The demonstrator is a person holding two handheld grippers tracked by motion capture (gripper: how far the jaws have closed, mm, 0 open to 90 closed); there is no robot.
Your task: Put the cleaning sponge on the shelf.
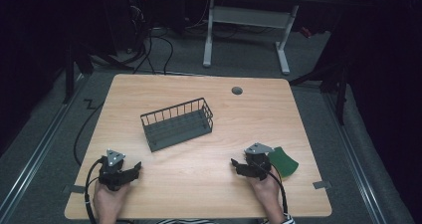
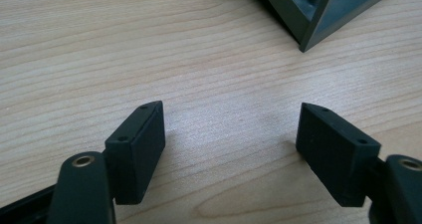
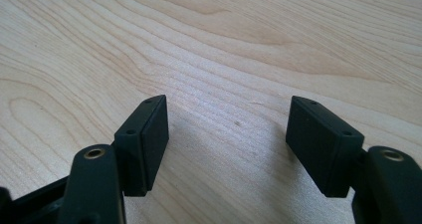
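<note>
A dark wire basket (image 1: 177, 124) stands tilted near the middle of the wooden table (image 1: 199, 174); its corner (image 2: 318, 15) shows at the top of the left gripper view. My left gripper (image 1: 135, 168) rests low at the table's front left, held by a hand, jaws open with bare wood between them (image 2: 231, 134). My right gripper (image 1: 235, 165) sits at the front right, also open over bare wood (image 3: 228, 129). A green flat object (image 1: 283, 161) lies just right of the right gripper.
A small grey grommet (image 1: 237, 90) sits near the table's far edge. Cables trail from both grippers off the front edge. Beyond the table stands a white desk frame (image 1: 246, 30) on a dark floor.
</note>
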